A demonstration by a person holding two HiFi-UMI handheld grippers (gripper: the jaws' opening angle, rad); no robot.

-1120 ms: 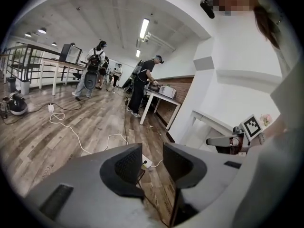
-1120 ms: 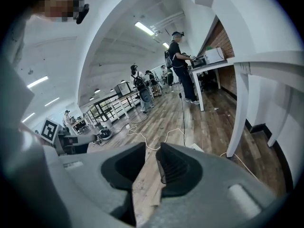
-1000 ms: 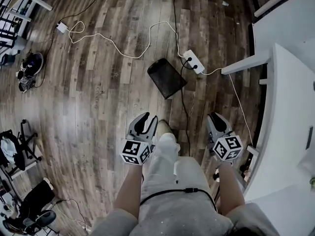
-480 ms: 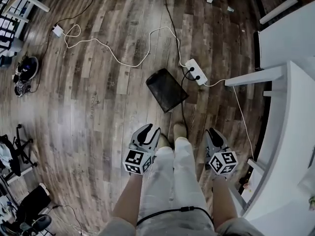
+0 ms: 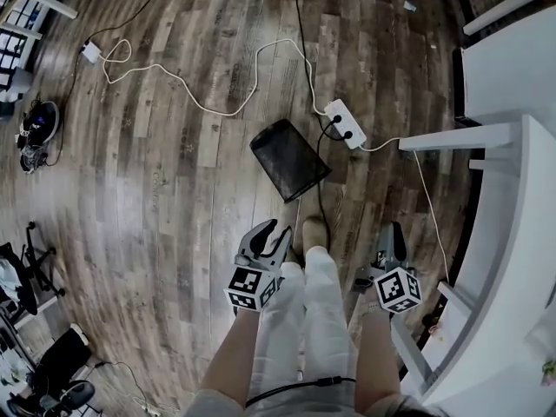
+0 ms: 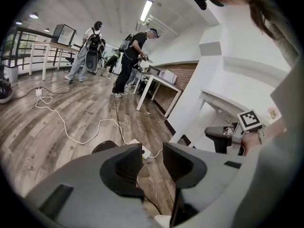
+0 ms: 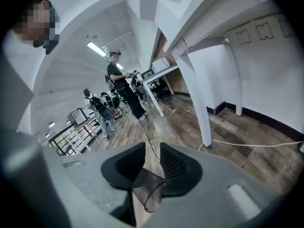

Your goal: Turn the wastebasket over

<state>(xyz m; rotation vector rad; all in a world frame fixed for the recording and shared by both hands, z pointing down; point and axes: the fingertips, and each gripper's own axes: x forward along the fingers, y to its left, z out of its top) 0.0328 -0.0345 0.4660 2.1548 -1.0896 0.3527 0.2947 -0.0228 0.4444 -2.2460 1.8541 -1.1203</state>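
Lying on the floor: the black mesh wastebasket (image 5: 289, 158) is on its side on the wood-plank floor (image 5: 174, 198), about mid-scene and just beyond the person's shoe (image 5: 313, 231). Nothing touches it.
Rim: in the right gripper view the basket's wire rim shows at its near end.
Left gripper (image 5: 272, 233): it hangs near and slightly left of the basket, apart from it. Its jaws are parted and empty, and only bare planks and the power strip show through the gap.
Right gripper (image 5: 393, 233): it hangs near and right of the basket, well apart from it. Its claw is released and grips nothing. The basket appears through the gap but lies farther off, untouched.
Power strip (image 5: 343, 120): it is white, with black plugs in it, and lies just beyond the basket's far right corner.
Black cable (image 5: 320, 200): it runs from the strip along the basket's right side toward the near side.
White cable (image 5: 208, 94): it loops from the strip across the planks to a white adapter (image 5: 90, 52) at far left.
Desk (image 5: 512, 224): it is white and fills the right edge, and the right gripper is just beside its near frame.
Dark shoes (image 5: 35, 133): they sit at the left edge of the floor.
People (image 6: 133, 56): they stand by tables far across the room.
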